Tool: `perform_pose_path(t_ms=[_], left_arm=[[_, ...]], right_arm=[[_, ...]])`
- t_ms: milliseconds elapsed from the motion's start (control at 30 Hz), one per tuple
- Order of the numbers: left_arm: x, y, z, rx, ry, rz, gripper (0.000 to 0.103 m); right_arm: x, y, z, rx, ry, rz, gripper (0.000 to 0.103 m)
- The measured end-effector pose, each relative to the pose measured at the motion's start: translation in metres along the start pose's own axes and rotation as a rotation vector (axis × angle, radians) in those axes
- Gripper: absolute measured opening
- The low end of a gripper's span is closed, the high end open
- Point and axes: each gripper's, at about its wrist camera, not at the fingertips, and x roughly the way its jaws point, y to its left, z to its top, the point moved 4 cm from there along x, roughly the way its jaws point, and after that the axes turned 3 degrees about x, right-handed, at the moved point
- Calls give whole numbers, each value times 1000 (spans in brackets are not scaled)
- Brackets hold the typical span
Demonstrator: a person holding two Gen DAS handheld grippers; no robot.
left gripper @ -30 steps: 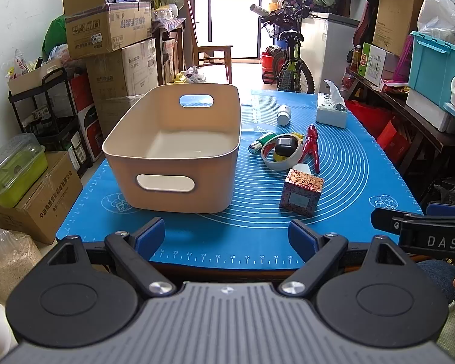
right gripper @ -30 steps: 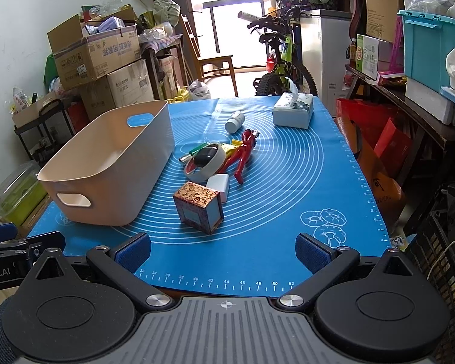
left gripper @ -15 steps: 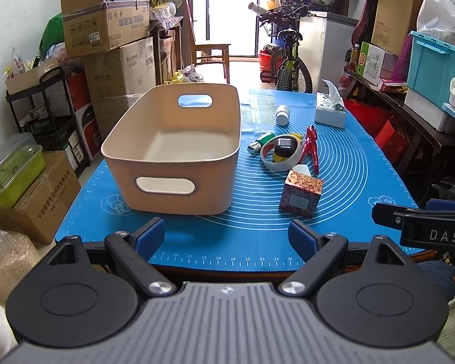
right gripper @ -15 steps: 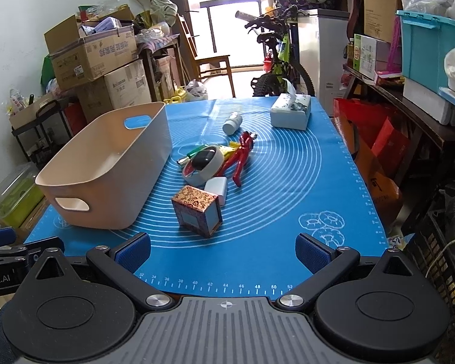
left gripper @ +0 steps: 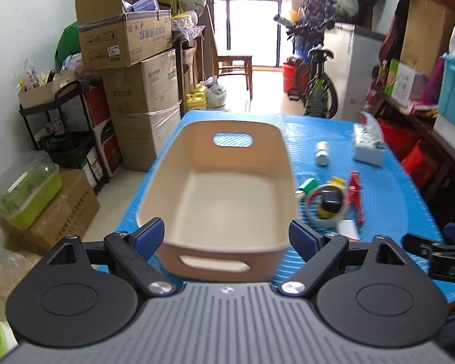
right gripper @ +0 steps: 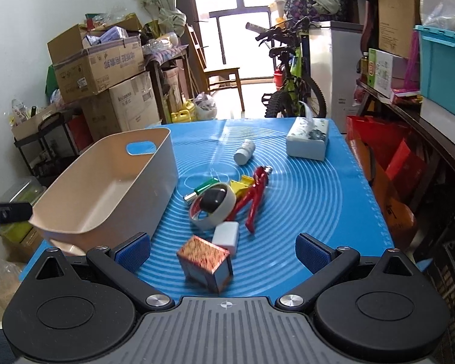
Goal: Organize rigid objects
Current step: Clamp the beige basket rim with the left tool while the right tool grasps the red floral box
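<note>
Box [right gripper: 204, 262] sits between the right gripper [right gripper: 223, 250]'s spread jaws: center, then pinch. Left gripper [left gripper: 227, 238], also spread, flanks the bin [left gripper: 221, 244].

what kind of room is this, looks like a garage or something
Most likely a cluttered home storage room rather than a garage: stacked brown cardboard boxes line the wall, a black and green bicycle is parked indoors near a wooden chair, and the worktable carries a blue silicone mat.

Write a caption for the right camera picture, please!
Open right gripper above a patterned cube, beside an empty beige bin.
</note>
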Motion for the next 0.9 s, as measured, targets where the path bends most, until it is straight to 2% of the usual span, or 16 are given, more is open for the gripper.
perform_pose_path(t_ms=[100, 200, 333, 400, 500, 600, 667, 700, 733, 767, 900], left_arm=[[19, 12, 12, 36, 18, 42, 89], [39, 29, 24, 27, 33, 84, 89], [75, 51, 33, 8, 133, 88, 89], [92, 61, 33, -14, 188, 67, 89], [108, 72, 30, -42, 234, 58, 88], [124, 79, 21, -63, 281, 54, 79], [133, 82, 12, -78, 321, 39, 69], [137, 83, 10, -82, 339, 31, 67], [141, 84, 6, -86, 357, 21, 61], [143, 84, 3, -93, 367, 15, 53], [149, 89, -6, -112, 402, 13, 40]], right_arm=[[22, 1, 6, -5, 22, 15, 101], [45, 0, 7, -4, 59, 25, 100], [71, -3, 3, -27, 117, 36, 101], [79, -3, 0, -53, 137, 28, 101], [90, -2, -1, -69, 174, 41, 100], [102, 1, -1, -83, 210, 62, 100], [111, 4, -3, -110, 237, 76, 100], [116, 6, -4, -128, 253, 79, 98], [121, 8, -6, -146, 270, 79, 94], [124, 10, -7, -161, 285, 76, 92], [132, 17, -13, -219, 307, 84, 91]])
